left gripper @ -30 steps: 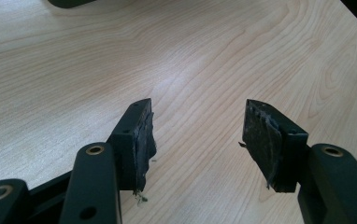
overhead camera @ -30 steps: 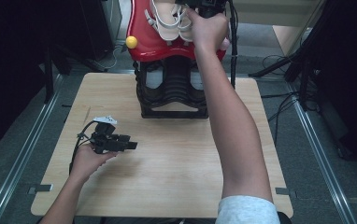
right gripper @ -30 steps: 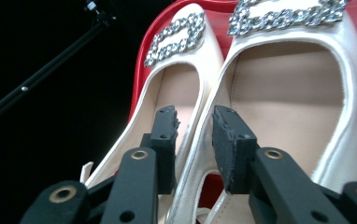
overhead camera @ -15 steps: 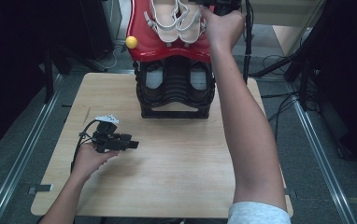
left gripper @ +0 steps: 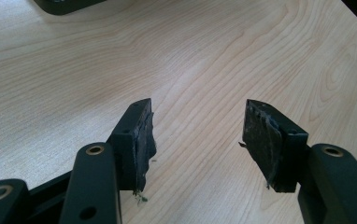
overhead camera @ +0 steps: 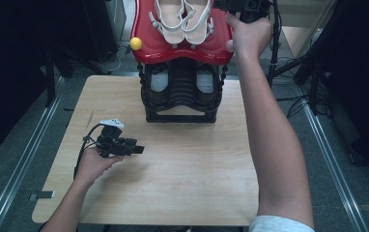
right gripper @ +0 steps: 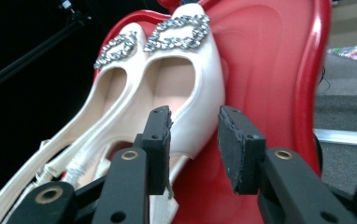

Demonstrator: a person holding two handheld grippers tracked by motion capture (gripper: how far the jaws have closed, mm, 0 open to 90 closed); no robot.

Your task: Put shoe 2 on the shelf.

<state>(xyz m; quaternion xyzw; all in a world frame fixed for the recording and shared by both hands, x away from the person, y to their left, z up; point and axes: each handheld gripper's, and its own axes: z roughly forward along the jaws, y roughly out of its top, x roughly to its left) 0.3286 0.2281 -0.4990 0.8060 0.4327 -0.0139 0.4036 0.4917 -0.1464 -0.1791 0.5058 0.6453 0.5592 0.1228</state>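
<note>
Your right gripper [right gripper: 193, 149] is up at the red tray [overhead camera: 151, 46] on top of the black shoe rack [overhead camera: 181, 104]. Its jaws have just been opening and stand parted with nothing clamped; the side of the nearer white shoe shows in the gap behind them. The pair of white shoes [overhead camera: 182, 21] lies side by side in the red tray, buckles [right gripper: 176, 32] at the far end in the right gripper view. A yellow ball [overhead camera: 135, 43] sits at the tray's left edge. Your left gripper [overhead camera: 136, 149] rests on the table [overhead camera: 187, 183] well in front-left of the tray, jaws wide apart and empty over bare wood.
</note>
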